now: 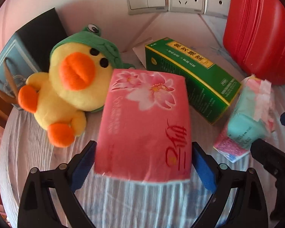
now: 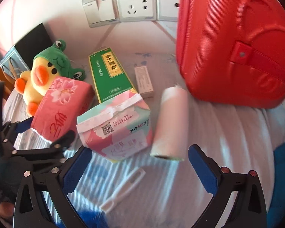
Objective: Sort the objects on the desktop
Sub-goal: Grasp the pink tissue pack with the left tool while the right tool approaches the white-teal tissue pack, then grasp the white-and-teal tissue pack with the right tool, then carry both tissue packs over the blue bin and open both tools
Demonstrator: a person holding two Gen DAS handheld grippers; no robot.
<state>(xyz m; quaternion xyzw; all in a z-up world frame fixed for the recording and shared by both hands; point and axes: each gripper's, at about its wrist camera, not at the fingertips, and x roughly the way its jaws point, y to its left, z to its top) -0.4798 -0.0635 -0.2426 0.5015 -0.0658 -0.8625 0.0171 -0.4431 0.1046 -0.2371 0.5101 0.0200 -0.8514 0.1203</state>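
A: Two views logged. Left wrist view first: the pink tissue pack is recorded directly between the jaws of the left gripper, its near end at the pads, the rest stretching away toward 12 o'clock.

B: Long axis?

A: It runs 6 to 12 o'clock, in line with the fingers, so the long sides are faced by the pads at 9 and 3 o'clock. The jaws are spread wide. Each pad lies right at a side of the pack, but whether pressure is applied cannot be told. The plush duck is noted at 10 o'clock against the pack's far corner, the green box at 1 o'clock.

B: Right wrist view?

A: The right gripper is seen with fingers wide apart and nothing clamped. The teal-and-pink pack lies just ahead at 11 o'clock, the pale roll at 1 o'clock, its axis pointing roughly 12 to 6. The pink pack is placed at 9 to 10 o'clock, well outside these jaws.

B: Judgement?

A: The pink pack is taken as the left hand's item. For the right, the roll's axis is already lined up with the fingers, so a sideways pinch would be expected.
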